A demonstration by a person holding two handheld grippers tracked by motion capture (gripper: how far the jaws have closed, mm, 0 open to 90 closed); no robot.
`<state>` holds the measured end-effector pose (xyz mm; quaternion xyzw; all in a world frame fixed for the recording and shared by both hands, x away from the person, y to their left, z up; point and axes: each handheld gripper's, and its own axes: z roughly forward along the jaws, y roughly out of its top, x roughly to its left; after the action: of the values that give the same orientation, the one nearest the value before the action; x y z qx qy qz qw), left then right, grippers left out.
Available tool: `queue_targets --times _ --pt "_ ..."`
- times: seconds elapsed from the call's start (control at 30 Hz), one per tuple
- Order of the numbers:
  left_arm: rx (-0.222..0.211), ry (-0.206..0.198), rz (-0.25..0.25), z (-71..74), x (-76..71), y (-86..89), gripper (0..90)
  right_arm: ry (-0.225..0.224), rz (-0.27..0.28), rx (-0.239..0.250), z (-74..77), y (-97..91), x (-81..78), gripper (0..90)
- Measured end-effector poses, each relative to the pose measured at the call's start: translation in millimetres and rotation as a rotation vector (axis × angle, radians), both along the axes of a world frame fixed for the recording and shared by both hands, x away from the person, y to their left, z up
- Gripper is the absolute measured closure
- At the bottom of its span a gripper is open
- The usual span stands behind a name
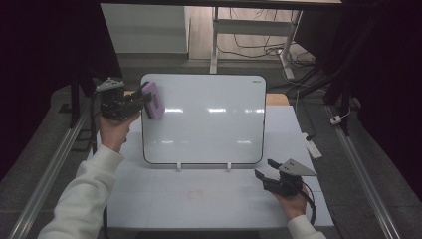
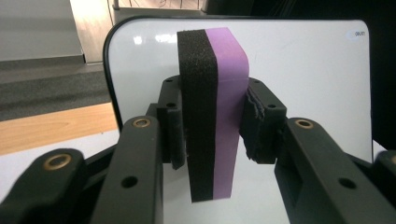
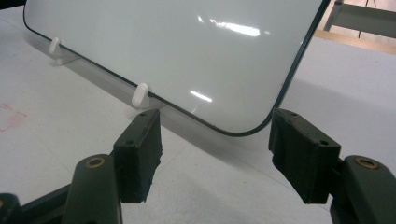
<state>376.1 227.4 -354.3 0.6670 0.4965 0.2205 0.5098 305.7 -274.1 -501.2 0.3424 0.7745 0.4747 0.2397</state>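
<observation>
Whiteboard of glossy white with a thin black rounded frame (image 1: 204,119) stands propped on two small white plastic feet (image 1: 178,166) in the middle of the pale grey desk (image 1: 219,199), its face leaning back toward the far side. At its upper left corner the left tool (image 1: 142,102) is raised above the desk, gripped in the person's left hand (image 1: 115,130), and its two black jaws are pinching a thick foam eraser block, purple on one side and black on the other (image 2: 212,121). In the left gripper view the block stands upright between the jaw pads, the black layer against one pad and the purple layer against the other, with the board's surface just behind it; whether it touches the board I cannot tell. The right tool (image 1: 263,169) sits low near the board's lower right corner, held by the right hand (image 1: 293,203), jaws spread wide with nothing between them. A faint red smear (image 1: 195,194) marks the desk in front of the board.
</observation>
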Motion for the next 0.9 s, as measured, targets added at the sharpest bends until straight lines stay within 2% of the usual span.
queue_targets --times 0.2,0.43,0.53,0.63,0.73,0.9 --pt "0.009 -0.012 0.011 1.9 9.1 -7.8 62.9 0.002 -0.003 0.002 -0.4 -0.7 0.5 34.3" --pt "0.026 -0.001 0.022 1.7 20.9 -16.6 63.0 0.0 -0.002 0.002 -0.3 -0.6 0.3 34.2" --pt "0.048 0.007 0.027 0.0 24.3 -21.0 63.2 -0.001 -0.002 0.001 -0.5 -0.8 0.5 34.2" --pt "0.09 0.013 0.04 -2.5 26.3 -26.1 63.2 0.0 -0.004 0.0 -0.8 -1.0 0.8 34.2" --pt "0.103 0.006 0.053 -2.5 25.9 -27.2 63.2 -0.001 -0.003 -0.001 -0.9 -1.0 0.6 34.2" --pt "0.152 -0.01 0.063 -3.4 24.2 -34.8 63.2 -0.001 -0.005 0.0 -0.9 -1.3 0.9 34.2"
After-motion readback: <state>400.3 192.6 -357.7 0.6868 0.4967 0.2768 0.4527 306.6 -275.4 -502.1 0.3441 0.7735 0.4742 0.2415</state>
